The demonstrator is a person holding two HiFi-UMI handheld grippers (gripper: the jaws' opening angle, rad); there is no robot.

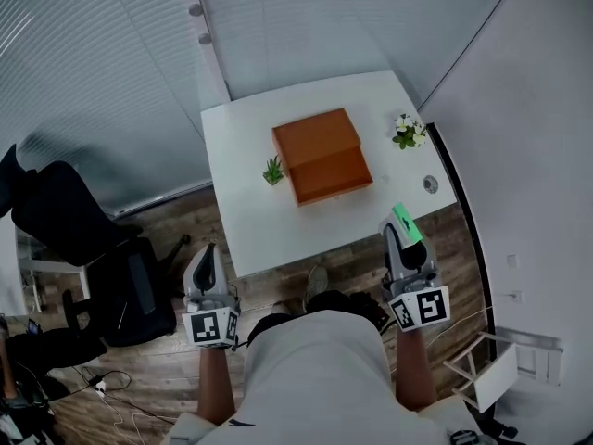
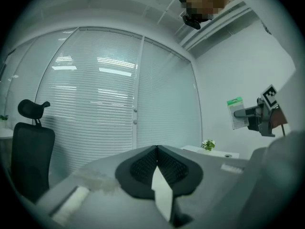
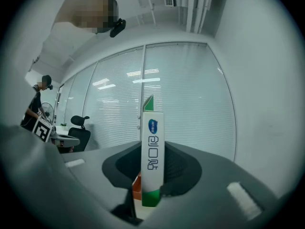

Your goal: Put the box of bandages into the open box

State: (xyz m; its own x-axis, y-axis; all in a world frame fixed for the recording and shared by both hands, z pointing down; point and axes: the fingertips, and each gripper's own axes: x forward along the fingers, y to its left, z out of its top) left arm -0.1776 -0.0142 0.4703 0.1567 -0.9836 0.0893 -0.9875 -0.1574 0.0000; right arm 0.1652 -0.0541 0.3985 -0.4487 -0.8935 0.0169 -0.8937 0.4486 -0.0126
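The white and green box of bandages (image 1: 406, 222) (image 3: 152, 151) stands upright between the jaws of my right gripper (image 1: 400, 228) (image 3: 152, 175), which is shut on it just off the table's near right corner. It shows small in the left gripper view too, as a box of bandages (image 2: 235, 112) at the right. An orange box (image 1: 321, 156) lies in the middle of the white table (image 1: 250, 230), beyond and left of that gripper. My left gripper (image 1: 206, 260) (image 2: 156, 149) hangs off the table's near left corner, pads together, holding nothing.
A small green plant (image 1: 272, 171) stands left of the orange box. A flowering plant (image 1: 408, 132) and a round fitting (image 1: 430, 184) are at the table's right edge. A black office chair (image 1: 93, 248) is on the floor at left. A wall runs along the right.
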